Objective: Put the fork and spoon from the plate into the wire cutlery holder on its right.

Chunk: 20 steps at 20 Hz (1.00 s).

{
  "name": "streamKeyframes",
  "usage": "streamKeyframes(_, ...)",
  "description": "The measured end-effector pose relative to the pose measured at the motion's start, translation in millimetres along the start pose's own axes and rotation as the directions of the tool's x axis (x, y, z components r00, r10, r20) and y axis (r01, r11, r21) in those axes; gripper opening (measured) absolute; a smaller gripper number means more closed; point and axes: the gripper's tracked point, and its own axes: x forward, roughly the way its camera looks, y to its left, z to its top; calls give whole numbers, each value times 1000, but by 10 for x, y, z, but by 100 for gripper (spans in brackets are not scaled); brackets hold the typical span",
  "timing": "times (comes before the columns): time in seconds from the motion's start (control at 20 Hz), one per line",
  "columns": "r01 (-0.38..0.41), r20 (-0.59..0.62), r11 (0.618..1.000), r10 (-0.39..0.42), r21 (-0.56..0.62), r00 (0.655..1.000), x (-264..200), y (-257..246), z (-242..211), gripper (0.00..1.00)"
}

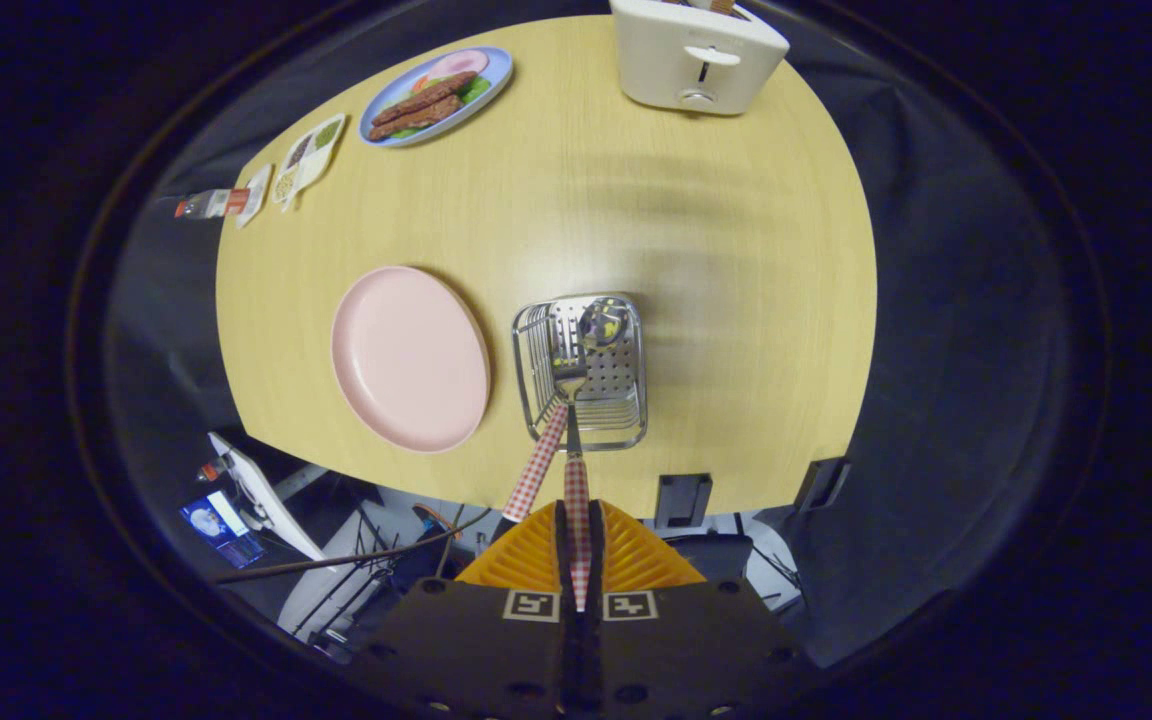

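My gripper [576, 512] hangs above the near edge of the table, shut on the red-checked handle of the fork [572, 440]. The fork's metal head reaches down into the wire cutlery holder [629, 420] just ahead of the fingers. The spoon [536, 470], with the same checked handle, stands in the holder. It leans out over the near left rim, with its shiny bowl down at the far end of the basket. The pink plate [406, 355] left of the holder lies bare.
A white toaster [696, 55] stands at the far edge of the wooden table [696, 240]. A blue plate with food [436, 95], small sauce packets [308, 158] and a small bottle [208, 204] lie at the far left. Below the table's near edge are cables and stands.
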Motion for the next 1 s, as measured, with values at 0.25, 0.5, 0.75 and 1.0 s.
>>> streamKeyframes(0.25,-39,-53,997,42,60,998,103,67,73,5)
streamKeyframes(0.5,-83,8,991,82,102,997,80,123,211,28)
streamKeyframes(0.75,-47,326,999,45,-3,944,-218,114,563,69)
streamKeyframes(1.0,-106,592,992,124,-64,796,-560,343,610,89)
